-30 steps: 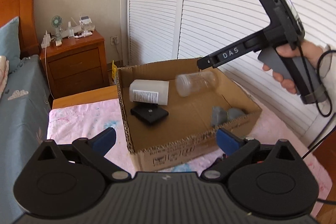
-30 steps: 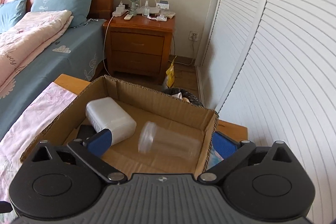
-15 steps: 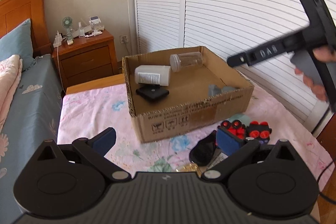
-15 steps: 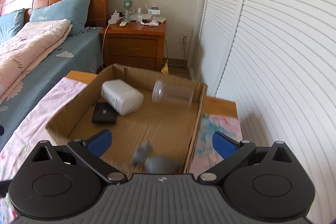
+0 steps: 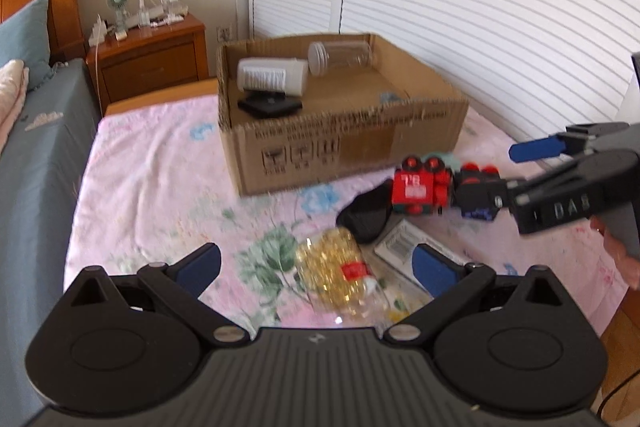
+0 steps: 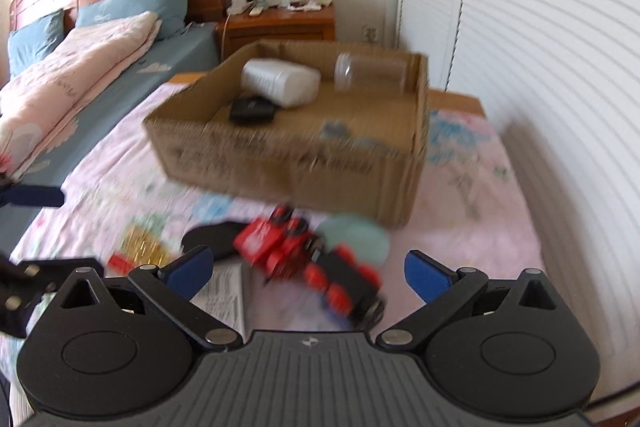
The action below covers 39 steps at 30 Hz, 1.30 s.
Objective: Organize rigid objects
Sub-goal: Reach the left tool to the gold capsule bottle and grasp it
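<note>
- Right wrist view is smeared by motion; the print on the cardboard box [image 6: 304, 163] is unreadable, and a grey item low inside it is a blur.
- Box wall hides the lower part of the white container [image 5: 272, 77]; the clear jar [image 5: 340, 57] lies against the far wall, the black case [image 5: 270, 105] in front of the container.
- Red and black toy train [image 5: 444, 191] lies on the floral worktop [image 5: 160, 163], just in front of the box.
- Gold-filled bottle [image 5: 340, 267] sits near the left tool [image 5: 316, 267], partly cut off by its body.
- Left tool: fingers spread, holding nothing.
- Right tool [image 6: 306, 267]: fingers spread, train between and ahead of the tips; contact unclear.
- Open cloth lies left of the box.
</note>
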Each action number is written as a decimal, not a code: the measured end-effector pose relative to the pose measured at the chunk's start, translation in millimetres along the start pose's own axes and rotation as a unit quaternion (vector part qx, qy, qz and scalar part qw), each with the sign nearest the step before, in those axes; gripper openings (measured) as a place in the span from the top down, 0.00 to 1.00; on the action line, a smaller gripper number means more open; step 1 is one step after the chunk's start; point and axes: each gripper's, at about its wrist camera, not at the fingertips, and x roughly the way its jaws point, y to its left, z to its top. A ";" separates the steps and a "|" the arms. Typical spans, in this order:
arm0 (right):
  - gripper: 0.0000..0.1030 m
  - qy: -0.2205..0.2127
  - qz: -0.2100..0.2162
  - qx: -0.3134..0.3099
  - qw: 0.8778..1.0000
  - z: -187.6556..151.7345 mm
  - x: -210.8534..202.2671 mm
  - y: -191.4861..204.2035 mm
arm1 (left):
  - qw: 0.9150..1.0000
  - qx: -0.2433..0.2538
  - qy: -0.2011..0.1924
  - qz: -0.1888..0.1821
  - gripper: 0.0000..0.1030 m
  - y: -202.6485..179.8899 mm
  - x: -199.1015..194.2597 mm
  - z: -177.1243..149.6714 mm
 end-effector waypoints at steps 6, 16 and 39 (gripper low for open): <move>0.00 0.016 0.020 -0.025 0.999 -29.0 -0.1 12.9 | 1.000 0.009 0.017 -0.004 0.02 -6.3 7.8 -14.7; 0.00 0.040 0.043 -0.028 0.998 -58.5 13.5 24.8 | 0.999 0.008 0.033 -0.007 0.02 -11.5 15.1 -31.7; 0.00 0.015 0.025 -0.068 0.997 -67.0 16.1 41.7 | 0.993 -0.089 0.027 0.075 0.02 55.3 7.7 -54.8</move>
